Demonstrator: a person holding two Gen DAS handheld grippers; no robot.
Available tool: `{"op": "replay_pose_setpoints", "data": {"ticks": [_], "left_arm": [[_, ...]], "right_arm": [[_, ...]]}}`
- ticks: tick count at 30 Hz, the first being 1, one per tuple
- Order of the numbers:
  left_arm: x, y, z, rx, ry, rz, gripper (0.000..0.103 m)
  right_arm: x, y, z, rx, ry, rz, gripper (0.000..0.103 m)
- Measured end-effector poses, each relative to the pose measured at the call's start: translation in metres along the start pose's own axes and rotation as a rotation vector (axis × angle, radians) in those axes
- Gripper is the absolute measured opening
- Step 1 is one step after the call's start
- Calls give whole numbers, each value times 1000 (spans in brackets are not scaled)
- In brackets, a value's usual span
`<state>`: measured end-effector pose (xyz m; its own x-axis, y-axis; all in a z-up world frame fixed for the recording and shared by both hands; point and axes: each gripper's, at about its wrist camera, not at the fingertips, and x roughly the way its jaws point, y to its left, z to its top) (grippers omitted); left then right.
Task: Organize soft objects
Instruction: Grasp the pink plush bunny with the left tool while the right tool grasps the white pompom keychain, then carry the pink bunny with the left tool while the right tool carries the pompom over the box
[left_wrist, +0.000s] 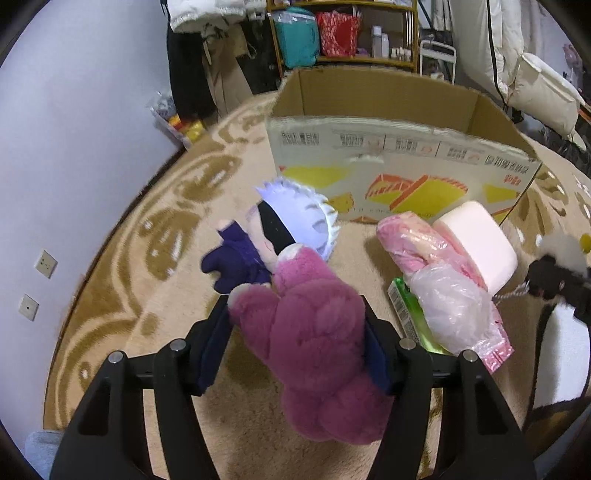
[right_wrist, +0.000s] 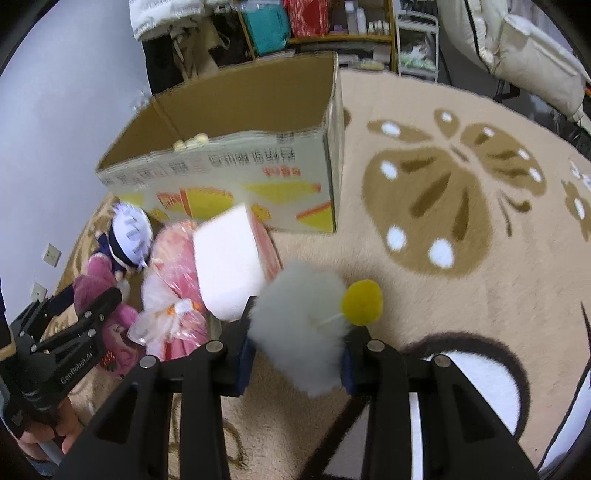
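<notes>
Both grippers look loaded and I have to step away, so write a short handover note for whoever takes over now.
Left gripper: shut on the pink plush bear.
Right gripper: shut on the grey fluffy toy with its yellow pompom.
On the rug before the cardboard box: white-haired doll, pink bagged item, white foam block.
Done: something pale already sits in the box.
Left: box both held toys, then the rest.
</notes>
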<state>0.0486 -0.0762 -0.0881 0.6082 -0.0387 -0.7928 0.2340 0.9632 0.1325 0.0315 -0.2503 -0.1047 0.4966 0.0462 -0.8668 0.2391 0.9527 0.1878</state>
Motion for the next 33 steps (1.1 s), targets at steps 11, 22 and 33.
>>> {"op": "replay_pose_setpoints", "data": {"ticks": [11, 22, 33], "left_arm": [[-37, 15, 8, -18, -135, 58, 63], [-64, 39, 28, -43, -257, 96, 63], [-75, 41, 59, -32, -345, 81, 63]], "right_arm": [[-49, -6, 17, -14, -187, 30, 38], [-92, 2, 30, -41, -354, 54, 38], [-102, 13, 52, -82, -423, 60, 38]]}}
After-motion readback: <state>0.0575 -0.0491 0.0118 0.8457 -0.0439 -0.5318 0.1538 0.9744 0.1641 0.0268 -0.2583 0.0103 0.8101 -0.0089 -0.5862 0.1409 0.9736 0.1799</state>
